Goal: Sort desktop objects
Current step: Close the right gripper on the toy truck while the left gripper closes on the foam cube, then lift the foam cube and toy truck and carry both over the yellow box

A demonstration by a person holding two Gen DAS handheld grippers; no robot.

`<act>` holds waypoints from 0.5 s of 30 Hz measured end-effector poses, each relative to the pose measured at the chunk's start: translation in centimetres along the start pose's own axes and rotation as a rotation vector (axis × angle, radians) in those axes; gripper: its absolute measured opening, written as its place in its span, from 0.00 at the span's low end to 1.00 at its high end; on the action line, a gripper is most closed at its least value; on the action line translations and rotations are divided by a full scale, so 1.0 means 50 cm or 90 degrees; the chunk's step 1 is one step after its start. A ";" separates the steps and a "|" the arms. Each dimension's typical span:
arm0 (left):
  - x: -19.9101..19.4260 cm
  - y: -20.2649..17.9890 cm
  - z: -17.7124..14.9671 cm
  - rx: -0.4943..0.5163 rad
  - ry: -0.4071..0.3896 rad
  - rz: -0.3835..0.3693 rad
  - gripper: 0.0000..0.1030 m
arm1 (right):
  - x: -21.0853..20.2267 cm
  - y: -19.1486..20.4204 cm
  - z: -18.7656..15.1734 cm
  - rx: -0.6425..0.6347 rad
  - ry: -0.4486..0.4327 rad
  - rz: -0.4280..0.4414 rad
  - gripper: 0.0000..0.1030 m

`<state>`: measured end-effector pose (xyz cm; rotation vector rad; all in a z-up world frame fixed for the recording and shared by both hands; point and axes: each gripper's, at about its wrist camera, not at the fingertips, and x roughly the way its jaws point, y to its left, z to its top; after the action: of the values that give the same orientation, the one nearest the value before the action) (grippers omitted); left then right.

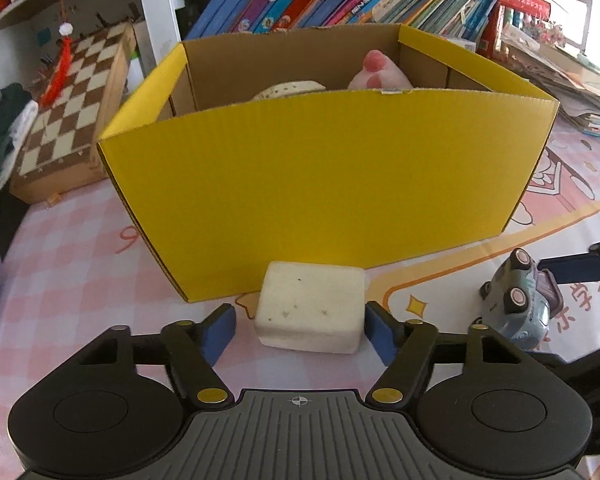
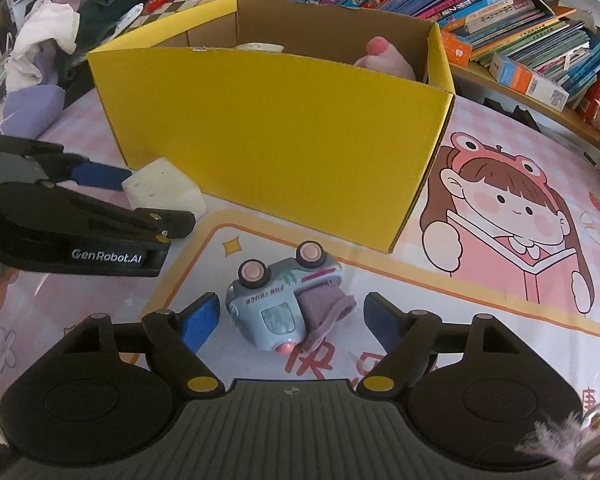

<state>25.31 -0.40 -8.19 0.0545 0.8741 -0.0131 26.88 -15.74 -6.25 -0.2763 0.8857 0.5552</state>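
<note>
A yellow box [image 1: 324,176] is seen on the pink mat [image 1: 60,272]. A cartoon girl print [image 2: 512,216] is shown only by the right view. The white block [image 1: 312,308] sits between the open left gripper [image 1: 300,330] pads, ungripped; the overturned toy truck [image 2: 276,300] lies between the open right gripper [image 2: 288,320].

My right gripper [image 2: 291,322] sits low over the tabletop [image 2: 480,344], jaws apart, blue pads either side of the toy truck [image 2: 278,300] with a gap on both sides. Truck lies on its side, pink wheels up, a purple cloth [image 2: 326,308] wrapped round its rear. Yellow box [image 2: 284,120] stands just behind, open-topped; a pink toy [image 2: 384,58] and a pale item [image 2: 260,47] poke above its rim. Left gripper [image 2: 100,200] comes in from the left, a white block [image 2: 164,190] between its fingers; grip unclear. Books [image 2: 480,8] are stacked behind the box, clothes [image 2: 60,28] piled far left.
</note>
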 end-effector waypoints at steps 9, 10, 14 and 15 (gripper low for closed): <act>-0.005 0.003 -0.003 0.001 0.011 -0.023 0.45 | 0.005 -0.003 0.001 0.013 0.005 -0.001 0.63; -0.008 0.004 -0.005 0.003 0.012 -0.024 0.44 | 0.002 -0.004 0.000 0.016 0.003 -0.002 0.63; -0.023 0.006 -0.017 0.006 0.014 -0.027 0.42 | -0.009 -0.006 -0.004 0.024 -0.003 -0.002 0.63; -0.029 0.007 -0.020 0.004 0.013 -0.028 0.42 | -0.012 -0.006 -0.006 0.025 -0.004 -0.001 0.63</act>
<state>23.62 -0.02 -7.69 0.0412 0.8959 -0.0562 26.55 -16.30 -5.94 -0.2402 0.8895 0.5367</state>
